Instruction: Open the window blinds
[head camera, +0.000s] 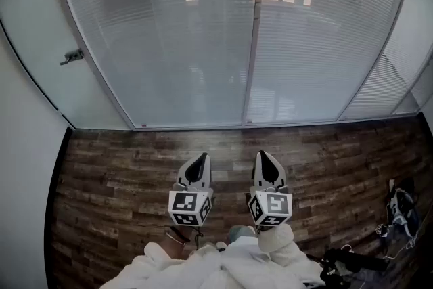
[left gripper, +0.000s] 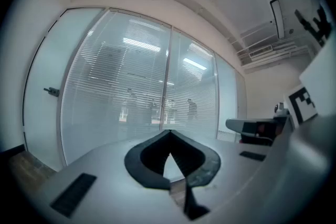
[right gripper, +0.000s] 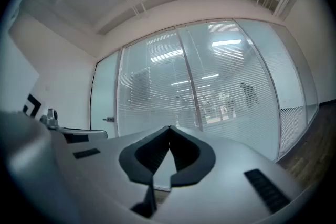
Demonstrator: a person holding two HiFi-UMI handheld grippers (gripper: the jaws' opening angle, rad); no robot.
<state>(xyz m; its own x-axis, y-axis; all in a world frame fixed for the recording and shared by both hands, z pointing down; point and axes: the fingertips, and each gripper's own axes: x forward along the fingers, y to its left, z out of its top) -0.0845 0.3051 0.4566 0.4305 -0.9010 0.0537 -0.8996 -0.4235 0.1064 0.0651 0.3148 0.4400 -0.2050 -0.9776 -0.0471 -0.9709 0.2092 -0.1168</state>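
jaws pressed together, empty, on left gripper and right gripper. blinds ahead cover window, well apart from both. likely approach step; next move probably needs stepping closer, finding blind control, none visible.

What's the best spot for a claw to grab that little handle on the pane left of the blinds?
Probably the handle by its short bar, which juts out from the frosted pane. Come straight at it from the room side, jaws above and below, since it appears to lie level. It's too small to tell more.
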